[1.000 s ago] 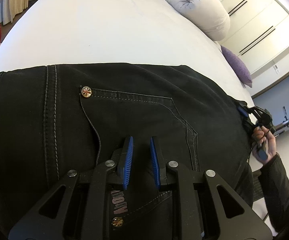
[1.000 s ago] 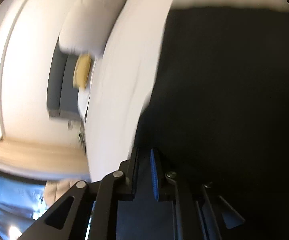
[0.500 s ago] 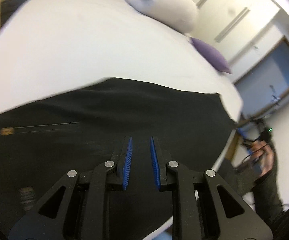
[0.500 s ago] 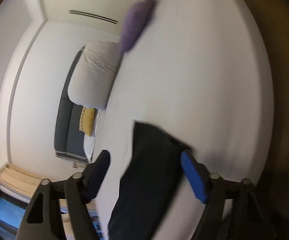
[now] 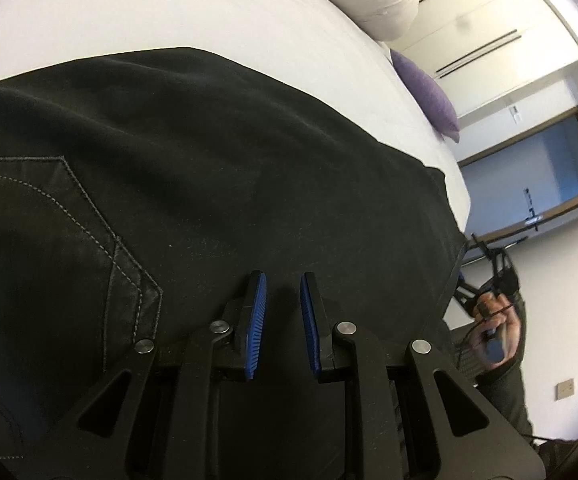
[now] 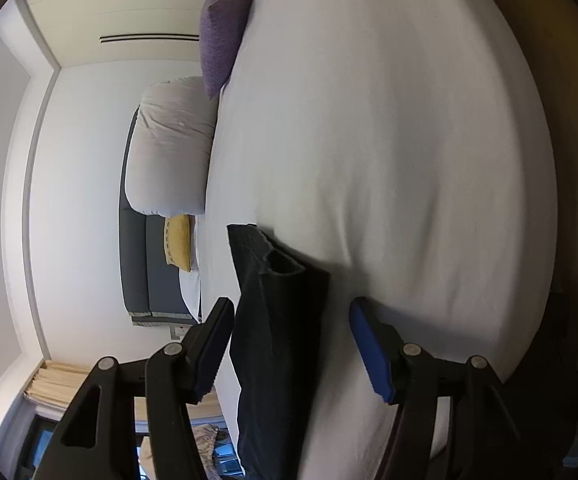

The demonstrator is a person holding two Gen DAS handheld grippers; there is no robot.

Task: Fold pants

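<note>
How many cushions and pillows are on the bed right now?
3: purple cushion at the bed's edge, big white pillow beside it, yellow cushion beyond. Others may be hidden.

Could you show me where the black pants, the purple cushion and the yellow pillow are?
black pants (image 5: 249, 184): left wrist view, on the plain cloth right of the back pocket.
purple cushion (image 6: 221, 36): right wrist view, middle of its face.
yellow pillow (image 6: 178, 242): right wrist view, middle of its visible side.

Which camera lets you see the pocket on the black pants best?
The left wrist view. The stitched pocket shows clearly there on the black pants, spread over the white bed. The right wrist view shows only a narrow hanging strip of the pants with an open hem, and no pocket.
</note>
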